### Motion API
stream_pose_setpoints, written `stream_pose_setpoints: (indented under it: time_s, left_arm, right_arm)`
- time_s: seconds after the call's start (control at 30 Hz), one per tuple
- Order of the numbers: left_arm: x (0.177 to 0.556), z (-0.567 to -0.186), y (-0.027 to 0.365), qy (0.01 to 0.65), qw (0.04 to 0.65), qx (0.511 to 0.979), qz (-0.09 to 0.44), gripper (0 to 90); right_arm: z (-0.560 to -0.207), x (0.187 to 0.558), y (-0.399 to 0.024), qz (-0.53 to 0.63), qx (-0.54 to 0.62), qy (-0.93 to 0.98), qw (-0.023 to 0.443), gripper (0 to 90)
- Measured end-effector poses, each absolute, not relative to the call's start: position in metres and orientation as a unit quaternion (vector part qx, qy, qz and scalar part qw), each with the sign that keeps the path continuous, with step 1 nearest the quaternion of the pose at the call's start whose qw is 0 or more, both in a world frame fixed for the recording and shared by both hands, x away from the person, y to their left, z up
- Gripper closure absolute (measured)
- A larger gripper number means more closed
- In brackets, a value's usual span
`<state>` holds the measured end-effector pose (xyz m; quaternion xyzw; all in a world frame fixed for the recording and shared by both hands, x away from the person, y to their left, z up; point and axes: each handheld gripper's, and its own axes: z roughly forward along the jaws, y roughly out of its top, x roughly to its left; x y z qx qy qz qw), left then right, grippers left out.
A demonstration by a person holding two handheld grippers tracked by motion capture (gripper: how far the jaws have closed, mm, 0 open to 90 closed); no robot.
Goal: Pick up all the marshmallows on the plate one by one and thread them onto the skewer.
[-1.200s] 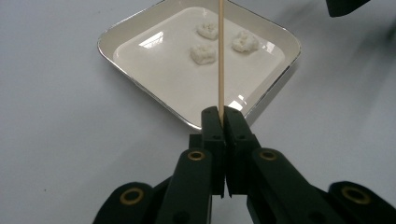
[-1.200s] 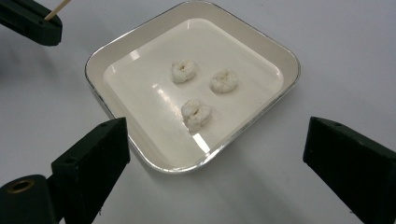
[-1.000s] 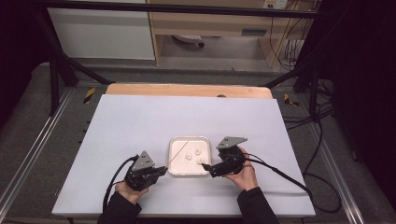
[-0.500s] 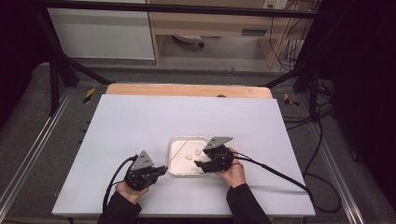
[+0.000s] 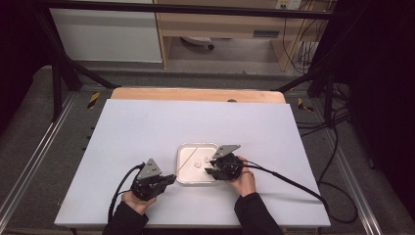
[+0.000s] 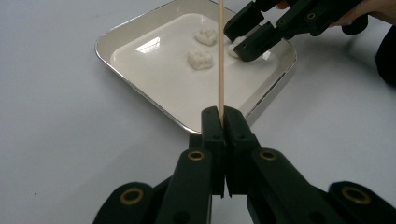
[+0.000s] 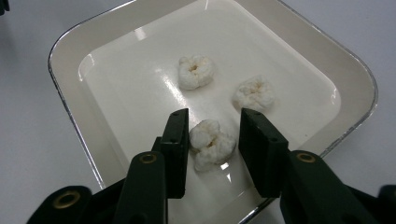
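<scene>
- Near the right edge of the white tray (image 5: 185, 152), at the near middle of the table (image 5: 147, 122): right gripper (image 7: 214, 135) lowered into the tray, jaws straddling the nearest puffed white piece (image 7: 212, 142).
- Between those jaws: gaps on both sides of the piece, left pad close, right pad clearly apart; jaws just been closing, not yet gripping.
- Farther in the tray: two other white pieces (image 7: 196, 71), (image 7: 254, 92), well apart from the jaws.
- Left of the tray, on the near side: left gripper (image 6: 222, 122) clenched on a thin wooden skewer (image 6: 221, 56).
- Skewer's long axis: running from the left jaws out over the tray toward its far side, free end passing close beside the right gripper (image 6: 243, 35).
- Judged hinge of the coming move: straddled piece lying directly between the right jaws, so straight closing enough for a grasp; then piece to be brought leftward onto the skewer's line.
- Nearer hand to the pieces: right hand (image 5: 242, 178); left hand (image 5: 134, 200) holding off the tray.
</scene>
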<state>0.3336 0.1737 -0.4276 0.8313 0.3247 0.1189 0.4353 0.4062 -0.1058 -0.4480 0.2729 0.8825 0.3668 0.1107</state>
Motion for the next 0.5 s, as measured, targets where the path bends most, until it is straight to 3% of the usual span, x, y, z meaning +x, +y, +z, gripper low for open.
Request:
stream_pose_setpoints:
  time_s: [0.17, 0.5]
  left_arm:
    - [0.333, -0.427, 0.173, 0.325, 0.44, 0.829, 0.118, 88.4]
    - [0.33, -0.426, 0.174, 0.325, 0.452, 0.822, 0.12, 88.5]
  right_arm:
    - [-0.448, 0.405, -0.106, 0.369, 0.275, 0.881, 0.109, 68.5]
    - [-0.428, 0.403, -0.117, 0.411, 0.295, 0.859, 0.08, 69.5]
